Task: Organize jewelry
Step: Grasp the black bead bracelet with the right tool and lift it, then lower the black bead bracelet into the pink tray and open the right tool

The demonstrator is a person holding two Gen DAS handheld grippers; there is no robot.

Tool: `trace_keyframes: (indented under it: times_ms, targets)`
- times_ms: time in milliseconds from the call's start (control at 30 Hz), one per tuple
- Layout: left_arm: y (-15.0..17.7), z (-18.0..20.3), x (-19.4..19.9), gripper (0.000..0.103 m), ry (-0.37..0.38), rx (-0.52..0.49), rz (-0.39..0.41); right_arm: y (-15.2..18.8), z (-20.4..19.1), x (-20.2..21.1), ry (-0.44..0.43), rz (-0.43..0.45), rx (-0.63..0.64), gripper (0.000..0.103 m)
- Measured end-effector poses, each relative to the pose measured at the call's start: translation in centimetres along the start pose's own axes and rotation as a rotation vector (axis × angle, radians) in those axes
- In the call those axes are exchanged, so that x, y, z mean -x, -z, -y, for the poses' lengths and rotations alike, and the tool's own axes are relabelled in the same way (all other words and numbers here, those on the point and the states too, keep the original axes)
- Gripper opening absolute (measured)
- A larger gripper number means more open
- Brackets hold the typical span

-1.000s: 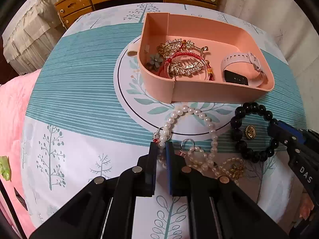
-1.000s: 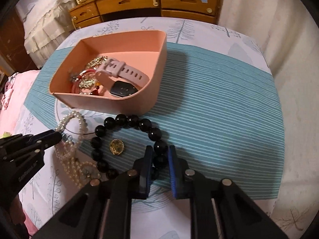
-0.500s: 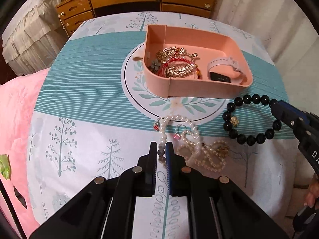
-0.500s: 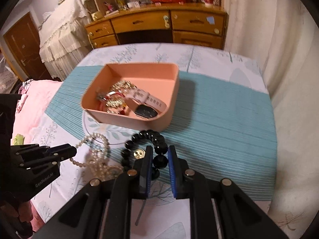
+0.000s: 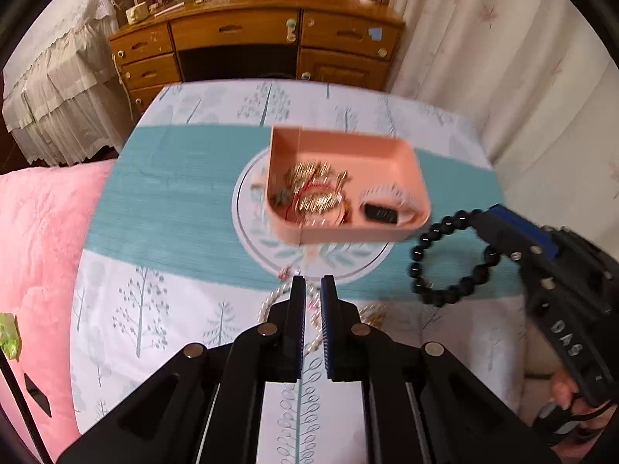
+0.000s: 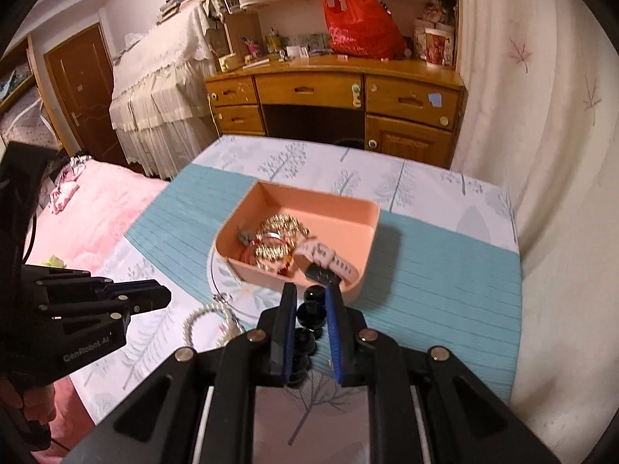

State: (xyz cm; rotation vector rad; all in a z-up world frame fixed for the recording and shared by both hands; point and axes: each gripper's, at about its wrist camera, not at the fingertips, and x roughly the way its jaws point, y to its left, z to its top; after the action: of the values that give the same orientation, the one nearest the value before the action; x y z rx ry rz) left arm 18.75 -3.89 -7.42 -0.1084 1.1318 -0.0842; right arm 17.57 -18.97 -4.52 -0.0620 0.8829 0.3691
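Note:
A pink tray (image 5: 402, 154) (image 6: 367, 224) on the table holds gold and red jewelry (image 5: 313, 193) (image 6: 274, 239) and a pink watch (image 5: 383, 208) (image 6: 329, 263). My left gripper (image 5: 310, 290) is shut on a pearl necklace (image 5: 271, 301) and has raised it; the strand trails to the cloth (image 6: 201, 317). My right gripper (image 6: 311, 297) is shut on a black bead bracelet (image 6: 311, 313), which hangs in the air right of the tray (image 5: 448, 263).
The table carries a teal and white tree-print cloth (image 5: 170, 201). A wooden desk with drawers (image 6: 332, 100) stands behind it, a pink bed (image 5: 35, 239) to the left, a curtain (image 6: 561, 154) to the right.
Both grippers have risen and pulled back from the table. The black bracelet has left the cloth and now hangs from the right gripper. The pearl necklace has been drawn up by the left gripper.

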Motion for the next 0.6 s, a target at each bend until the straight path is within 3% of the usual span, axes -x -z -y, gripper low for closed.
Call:
trace_keyframes:
  times_ms: [233, 500, 600]
  targets:
    - [-1.7, -0.7, 1.1, 0.006, -0.023, -0.011, 0.003, -3.0, -0.7, 0.3, 0.004, 0.104, 0.041, 0.015]
    - [-1.2, -2.6, 0.5, 0.006, -0.079, 0.027, -0.068, -4.6, -1.2, -2.0, 0.004, 0.196, 0.034, 0.015]
    - [-0.7, -3.1, -0.1, 0.016, -0.076, 0.041, -0.102, -4.9, -1.4, -3.5, -0.012, 0.207, 0.002, 0.015]
